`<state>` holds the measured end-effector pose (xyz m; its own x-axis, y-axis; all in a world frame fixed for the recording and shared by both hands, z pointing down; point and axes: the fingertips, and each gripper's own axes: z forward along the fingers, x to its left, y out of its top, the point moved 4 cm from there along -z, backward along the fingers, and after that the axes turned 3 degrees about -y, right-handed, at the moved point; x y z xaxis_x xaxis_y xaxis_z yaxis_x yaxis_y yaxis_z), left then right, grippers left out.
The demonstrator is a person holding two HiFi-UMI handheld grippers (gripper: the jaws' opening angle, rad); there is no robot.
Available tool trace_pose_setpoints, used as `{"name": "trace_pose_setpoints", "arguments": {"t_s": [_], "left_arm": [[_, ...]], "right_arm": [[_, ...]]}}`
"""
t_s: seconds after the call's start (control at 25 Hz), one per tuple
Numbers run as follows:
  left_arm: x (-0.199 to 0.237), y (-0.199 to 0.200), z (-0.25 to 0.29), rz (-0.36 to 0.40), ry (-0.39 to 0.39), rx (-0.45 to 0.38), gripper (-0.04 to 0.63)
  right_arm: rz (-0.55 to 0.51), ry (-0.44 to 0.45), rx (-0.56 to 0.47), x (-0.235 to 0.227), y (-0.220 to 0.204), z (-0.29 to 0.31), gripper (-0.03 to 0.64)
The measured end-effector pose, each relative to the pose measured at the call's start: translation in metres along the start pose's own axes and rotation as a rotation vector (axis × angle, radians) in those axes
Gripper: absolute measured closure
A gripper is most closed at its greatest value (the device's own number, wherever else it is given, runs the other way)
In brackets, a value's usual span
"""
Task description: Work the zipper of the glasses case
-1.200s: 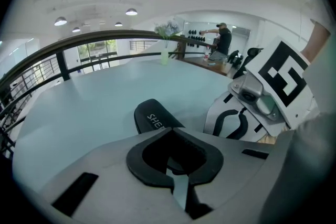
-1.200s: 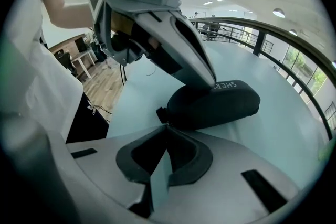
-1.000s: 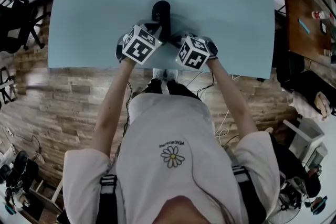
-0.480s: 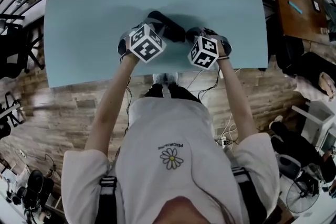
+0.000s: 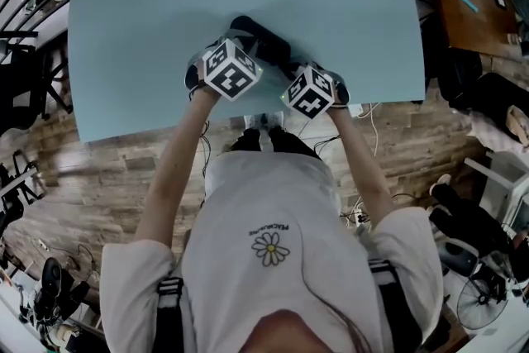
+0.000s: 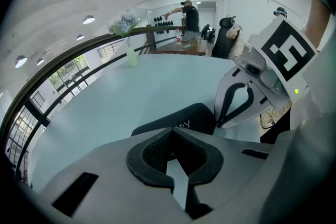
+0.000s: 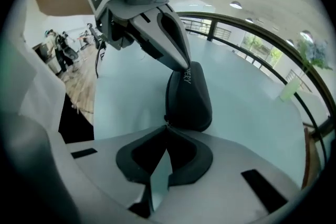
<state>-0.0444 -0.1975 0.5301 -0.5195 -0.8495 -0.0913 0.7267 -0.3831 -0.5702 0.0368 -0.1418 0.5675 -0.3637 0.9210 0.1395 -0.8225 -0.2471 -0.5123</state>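
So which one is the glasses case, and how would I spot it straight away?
Start at the big pale blue table, at the edge nearest the person. There the glasses case lies between the left gripper and right gripper, whose closed tips meet its ends. It is the table's only dark thing: a soft black oblong with pale lettering, unlike the pale green vase far off.
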Motion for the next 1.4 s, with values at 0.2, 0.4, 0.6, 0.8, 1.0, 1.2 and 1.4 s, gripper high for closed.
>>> {"name": "trace_pose_setpoints", "arguments": {"t_s": [0.2, 0.4, 0.6, 0.8, 1.0, 1.2, 1.4], "left_arm": [[0.000, -0.001, -0.002, -0.016, -0.003, -0.018, 0.580], [-0.012, -0.005, -0.021, -0.012, -0.053, -0.009, 0.580], [-0.033, -0.006, -0.029, -0.014, -0.104, -0.031, 0.580], [-0.059, 0.002, -0.023, -0.033, -0.189, -0.044, 0.580], [-0.057, -0.012, -0.013, -0.082, -0.168, -0.011, 0.580], [-0.058, -0.012, -0.013, -0.086, -0.163, -0.032, 0.580], [-0.055, -0.017, -0.016, -0.100, -0.160, -0.050, 0.580]], "right_arm": [[0.177, -0.025, -0.039, 0.007, 0.005, 0.004, 0.609], [-0.176, 0.078, -0.008, 0.018, -0.005, 0.004, 0.609], [-0.224, 0.011, 0.024, -0.012, -0.014, -0.001, 0.609], [-0.224, -0.009, 0.019, -0.020, -0.013, -0.004, 0.609], [-0.173, 0.027, 0.014, -0.012, -0.013, -0.004, 0.609], [-0.168, 0.073, 0.002, 0.012, -0.012, -0.007, 0.609], [-0.144, 0.144, -0.052, 0.061, 0.004, -0.011, 0.609]]}}
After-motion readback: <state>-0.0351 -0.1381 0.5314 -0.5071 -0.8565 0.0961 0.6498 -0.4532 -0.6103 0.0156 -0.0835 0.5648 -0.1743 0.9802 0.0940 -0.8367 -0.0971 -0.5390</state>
